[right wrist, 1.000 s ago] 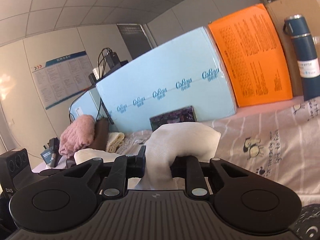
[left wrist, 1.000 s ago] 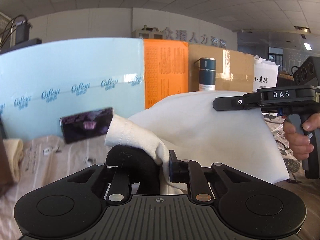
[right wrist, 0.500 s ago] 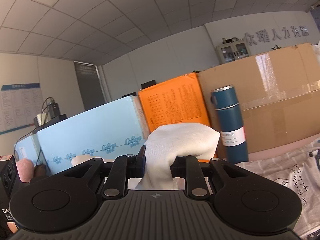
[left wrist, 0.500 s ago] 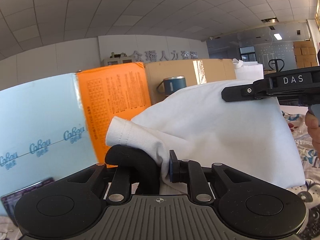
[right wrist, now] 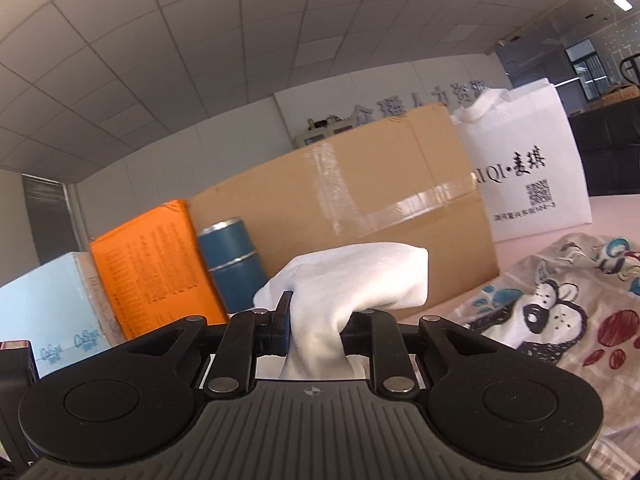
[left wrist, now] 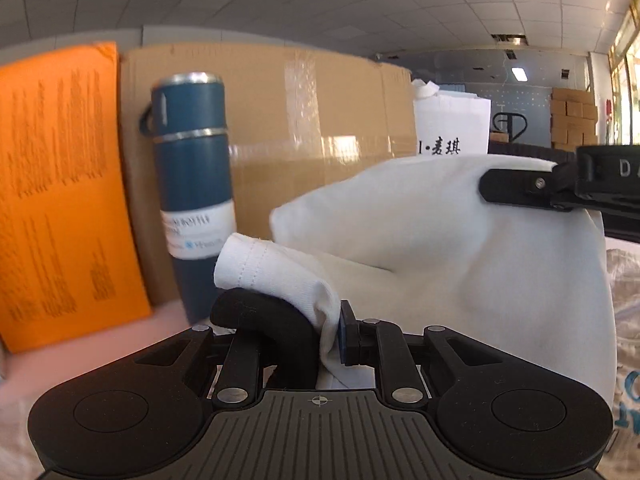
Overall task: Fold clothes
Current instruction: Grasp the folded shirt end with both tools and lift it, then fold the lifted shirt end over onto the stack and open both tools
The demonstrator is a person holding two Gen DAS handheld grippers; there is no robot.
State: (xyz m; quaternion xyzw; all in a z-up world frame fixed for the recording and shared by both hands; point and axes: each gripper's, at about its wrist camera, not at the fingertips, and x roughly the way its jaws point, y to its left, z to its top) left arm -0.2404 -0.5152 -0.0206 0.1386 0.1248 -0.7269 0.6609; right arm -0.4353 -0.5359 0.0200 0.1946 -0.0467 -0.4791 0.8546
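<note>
In the left wrist view the left gripper [left wrist: 330,336] is clamped on a hemmed corner of the white garment [left wrist: 460,272], which hangs spread in the air between it and the right gripper [left wrist: 520,192], whose finger pinches the far upper edge. The flask [left wrist: 192,184] stands just behind the cloth against the box [left wrist: 320,120]; my worry is that the hanging cloth brushes the flask and tips it, or that the thin bite on the hem slips under tension. A second ago this view faced the blue board and a phone; now it faces the orange sheet [left wrist: 56,184], flask and box, with the grip unchanged. In the right wrist view the right gripper [right wrist: 316,332] is closed on a bunched fold of the garment [right wrist: 352,280], above the printed sheet [right wrist: 560,320]. Earlier it faced the blue board [right wrist: 44,312] and a pink bundle; now the box [right wrist: 360,200] and white bag [right wrist: 532,168] fill it.
</note>
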